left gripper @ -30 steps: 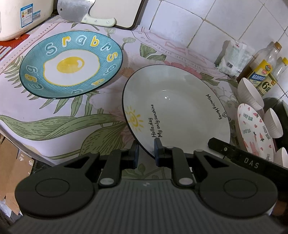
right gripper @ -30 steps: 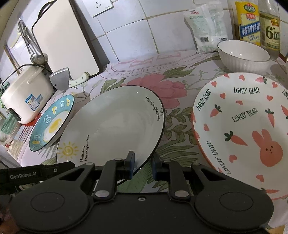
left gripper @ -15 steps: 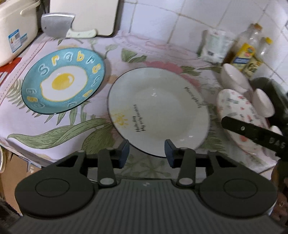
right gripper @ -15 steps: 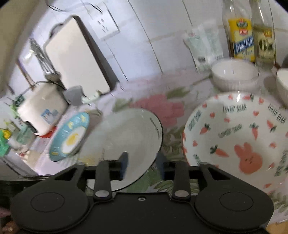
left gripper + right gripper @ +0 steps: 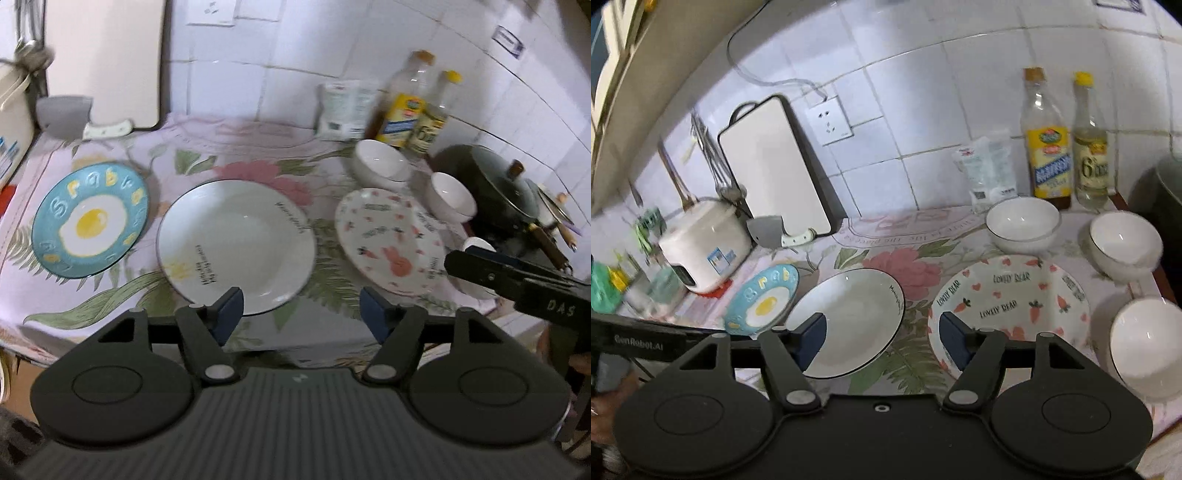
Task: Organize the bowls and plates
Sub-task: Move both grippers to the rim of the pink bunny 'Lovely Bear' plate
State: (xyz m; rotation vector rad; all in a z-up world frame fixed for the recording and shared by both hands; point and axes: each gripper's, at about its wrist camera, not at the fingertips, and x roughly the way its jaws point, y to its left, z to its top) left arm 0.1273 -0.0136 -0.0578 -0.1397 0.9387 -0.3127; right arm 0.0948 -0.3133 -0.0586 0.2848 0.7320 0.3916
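Three plates lie in a row on the flowered cloth: a blue egg plate [image 5: 90,219] [image 5: 762,299] at left, a white plate [image 5: 236,245] [image 5: 857,325] in the middle, a pink rabbit plate [image 5: 389,240] [image 5: 1012,295] at right. Three white bowls [image 5: 1021,223] [image 5: 1124,242] [image 5: 1145,347] stand around the rabbit plate. My left gripper [image 5: 302,312] is open and empty, pulled back above the counter's front edge. My right gripper [image 5: 882,338] is open and empty, raised between the white and rabbit plates. Its arm shows in the left wrist view [image 5: 517,280].
A rice cooker [image 5: 701,247], a cleaver [image 5: 779,232] and a cutting board [image 5: 775,166] stand at the back left. Two bottles [image 5: 1049,144] [image 5: 1089,147] and a bag [image 5: 990,166] stand against the tiled wall. A dark lidded pot [image 5: 491,184] sits at far right.
Both grippers let go of the white plate's rim, opened wide and pulled back and up. The white plate now lies flat on the cloth.
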